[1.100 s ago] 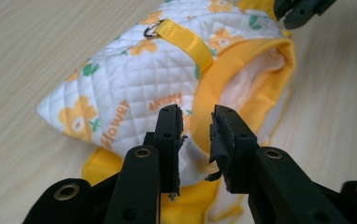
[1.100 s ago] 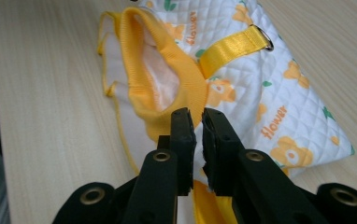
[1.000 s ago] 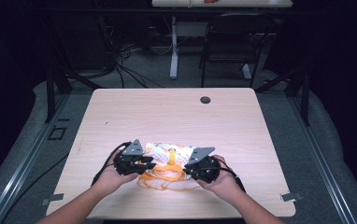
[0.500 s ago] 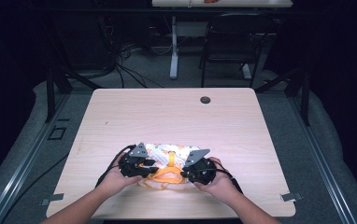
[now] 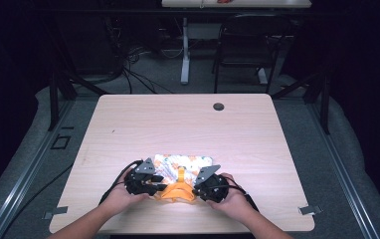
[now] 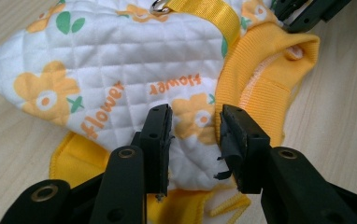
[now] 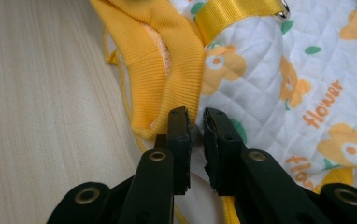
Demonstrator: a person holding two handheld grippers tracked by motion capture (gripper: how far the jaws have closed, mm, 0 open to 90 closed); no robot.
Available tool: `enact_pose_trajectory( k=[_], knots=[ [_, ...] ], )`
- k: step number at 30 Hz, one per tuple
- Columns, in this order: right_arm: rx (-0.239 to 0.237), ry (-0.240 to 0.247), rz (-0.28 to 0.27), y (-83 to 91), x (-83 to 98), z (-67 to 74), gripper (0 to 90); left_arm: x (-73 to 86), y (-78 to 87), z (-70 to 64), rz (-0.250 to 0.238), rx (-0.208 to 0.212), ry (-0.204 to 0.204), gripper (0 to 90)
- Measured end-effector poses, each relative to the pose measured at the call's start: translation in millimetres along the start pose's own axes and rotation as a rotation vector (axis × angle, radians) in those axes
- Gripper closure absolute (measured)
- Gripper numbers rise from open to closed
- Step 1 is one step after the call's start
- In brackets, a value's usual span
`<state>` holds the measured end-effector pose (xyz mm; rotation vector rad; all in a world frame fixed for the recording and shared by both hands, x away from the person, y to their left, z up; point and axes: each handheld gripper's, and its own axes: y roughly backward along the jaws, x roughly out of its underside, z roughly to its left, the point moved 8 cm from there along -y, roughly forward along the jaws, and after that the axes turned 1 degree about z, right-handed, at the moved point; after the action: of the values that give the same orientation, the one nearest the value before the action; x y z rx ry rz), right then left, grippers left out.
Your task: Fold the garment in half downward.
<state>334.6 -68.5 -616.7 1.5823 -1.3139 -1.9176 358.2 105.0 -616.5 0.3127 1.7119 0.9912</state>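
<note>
A small quilted white garment (image 5: pixel 183 165) printed with orange flowers, with yellow ribbed trim and a yellow strap, lies flat on the wooden table (image 5: pixel 178 124) near its front edge. My left gripper (image 5: pixel 162 188) is at its near left corner. In the left gripper view the garment (image 6: pixel 97 60) lies under the left gripper (image 6: pixel 193 126); its jaws have just been opening and stand apart, not pressing the cloth between them. My right gripper (image 5: pixel 196 192) is at the yellow trim. Its jaws (image 7: pixel 195 123) show a narrow gap at the edge of the garment (image 7: pixel 284 70).
A small black round disc (image 5: pixel 219 106) sits near the table's far edge. Beyond the table are a black chair (image 5: pixel 247 45), a white desk leg (image 5: pixel 184 55) and cables on the floor. The right gripper's jaws (image 6: pixel 307 11) reach into the top right of the left gripper view.
The garment has gone from bunched between the grippers to lying flatter on the table. Both grippers have come slightly nearer the front edge.
</note>
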Motion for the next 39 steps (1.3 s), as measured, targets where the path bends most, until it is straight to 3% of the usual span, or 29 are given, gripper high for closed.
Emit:
enact_pose_trajectory(
  k=[6,17,30,39],
  knots=[
    [-0.017,-0.035,0.003,-4.1,7.2,0.4,82.1,4.9,0.6,0.7,-0.004,0.009,0.014,62.0],
    [-0.003,-0.008,0.032,-4.3,11.8,1.6,84.6,9.2,-0.6,-2.5,-0.026,0.012,0.04,60.4],
    [-0.007,-0.065,-0.024,2.9,12.7,4.0,79.8,7.7,2.4,-4.8,-0.061,0.013,0.058,54.6],
    [-0.009,-0.073,-0.034,7.3,11.2,2.0,78.9,3.2,5.3,-3.2,-0.067,0.005,0.066,54.2]
  ],
)
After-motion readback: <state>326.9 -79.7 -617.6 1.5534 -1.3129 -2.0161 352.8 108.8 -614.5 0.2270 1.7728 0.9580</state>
